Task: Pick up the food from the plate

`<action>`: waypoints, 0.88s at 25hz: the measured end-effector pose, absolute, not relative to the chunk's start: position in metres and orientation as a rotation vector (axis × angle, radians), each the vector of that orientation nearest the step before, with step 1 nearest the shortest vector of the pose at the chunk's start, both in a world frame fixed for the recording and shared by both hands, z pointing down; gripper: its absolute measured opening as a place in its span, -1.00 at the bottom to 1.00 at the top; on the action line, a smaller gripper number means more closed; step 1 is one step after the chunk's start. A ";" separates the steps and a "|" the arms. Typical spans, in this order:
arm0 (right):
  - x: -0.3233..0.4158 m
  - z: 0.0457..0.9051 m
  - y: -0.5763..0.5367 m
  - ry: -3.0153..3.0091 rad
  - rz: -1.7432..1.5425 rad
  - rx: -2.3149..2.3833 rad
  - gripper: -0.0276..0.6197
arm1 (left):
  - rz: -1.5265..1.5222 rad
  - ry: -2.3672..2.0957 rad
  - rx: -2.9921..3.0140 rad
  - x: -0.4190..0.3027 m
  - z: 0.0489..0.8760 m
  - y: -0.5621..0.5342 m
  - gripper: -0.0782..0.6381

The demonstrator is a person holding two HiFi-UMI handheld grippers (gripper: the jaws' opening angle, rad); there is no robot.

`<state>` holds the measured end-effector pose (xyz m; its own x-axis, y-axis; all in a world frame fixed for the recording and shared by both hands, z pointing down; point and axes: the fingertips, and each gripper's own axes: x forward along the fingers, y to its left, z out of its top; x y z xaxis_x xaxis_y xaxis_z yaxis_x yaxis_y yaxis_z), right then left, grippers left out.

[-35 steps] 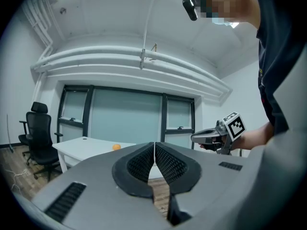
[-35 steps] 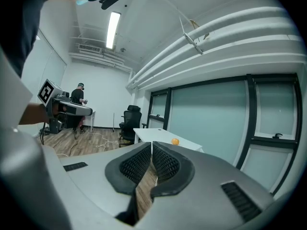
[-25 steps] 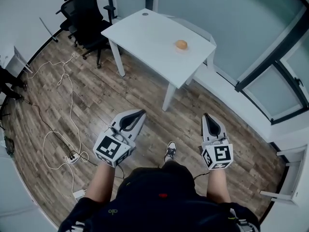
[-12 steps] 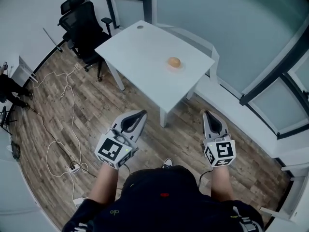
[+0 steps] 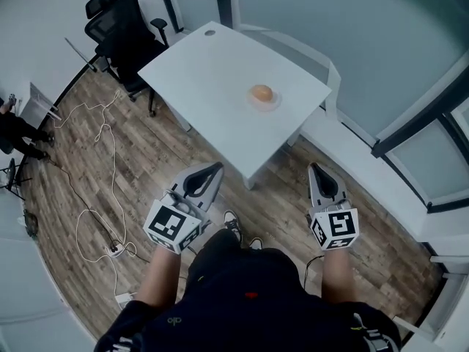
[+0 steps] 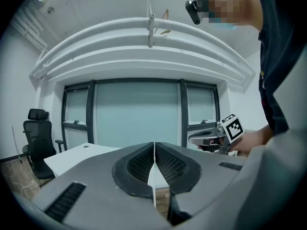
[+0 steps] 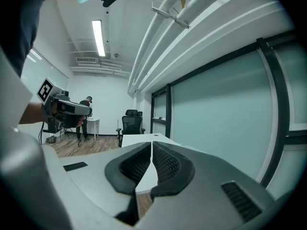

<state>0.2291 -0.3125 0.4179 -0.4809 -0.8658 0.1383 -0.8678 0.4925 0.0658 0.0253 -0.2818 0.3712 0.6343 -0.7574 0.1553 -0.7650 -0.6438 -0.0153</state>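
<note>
A round golden-brown bun (image 5: 261, 92) lies on a small pale plate (image 5: 273, 104) on a white table (image 5: 212, 72), far ahead of me in the head view. My left gripper (image 5: 212, 169) is held low over the wood floor, short of the table's near corner, shut and empty. My right gripper (image 5: 315, 171) is level with it on the right, also shut with nothing between its fingers. In the left gripper view the left gripper (image 6: 154, 145) has its pads pressed together; the right gripper (image 7: 151, 146) looks the same in its own view. Neither gripper view shows the bun.
Black office chairs (image 5: 121, 31) stand at the table's far left. White cables (image 5: 95, 167) trail over the wood floor on the left. A glass wall (image 5: 352, 42) and a low white ledge (image 5: 366, 174) run behind and right of the table. A person (image 7: 85, 110) stands far off.
The table and bun have drawn nearer and lower in the head view as I walk toward them. Both grippers stay shut and hold the same places before me.
</note>
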 end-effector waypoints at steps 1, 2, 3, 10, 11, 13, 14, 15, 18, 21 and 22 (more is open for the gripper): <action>0.232 0.419 -0.318 -2.573 0.019 1.518 -0.83 | 0.233 -1.292 2.796 0.026 0.373 -0.290 -0.71; 0.235 0.420 -0.325 -2.564 0.018 1.532 -0.83 | 0.234 -1.280 2.803 0.028 0.375 -0.299 -0.71; 0.240 0.421 -0.332 -2.552 0.019 1.549 -0.83 | 0.233 -1.268 2.812 0.029 0.376 -0.309 -0.71; 0.252 0.426 -0.394 -2.463 0.039 1.625 -0.83 | 0.172 -1.204 2.857 0.028 0.376 -0.394 -0.71; 0.247 0.425 -0.408 -2.456 0.032 1.624 -0.83 | 0.165 -1.197 2.855 0.024 0.377 -0.407 -0.71; 0.236 0.423 -0.438 -2.453 0.020 1.625 -0.83 | 0.153 -1.191 2.842 0.014 0.382 -0.433 -0.71; 0.230 0.422 -0.453 -2.455 0.018 1.622 -0.83 | 0.145 -1.192 2.836 0.008 0.384 -0.446 -0.71; 0.222 0.421 -0.468 -2.459 0.018 1.614 -0.83 | 0.135 -1.192 2.830 0.002 0.386 -0.459 -0.71; 0.191 0.419 -0.511 -2.462 0.016 1.568 -0.83 | 0.119 -1.188 2.817 -0.024 0.388 -0.494 -0.71; 0.158 0.418 -0.547 -2.468 0.002 1.517 -0.83 | 0.162 -1.223 2.788 -0.061 0.401 -0.527 -0.71; 0.151 0.421 -0.558 -2.470 0.002 1.504 -0.83 | 0.177 -1.247 2.773 -0.072 0.406 -0.538 -0.71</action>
<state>0.1509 -0.5581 0.4206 -0.4360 -0.8746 0.2120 -0.8750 0.4671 0.1274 -0.0719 -0.5378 0.4063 0.6588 -0.7382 0.1450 -0.7494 -0.6609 0.0402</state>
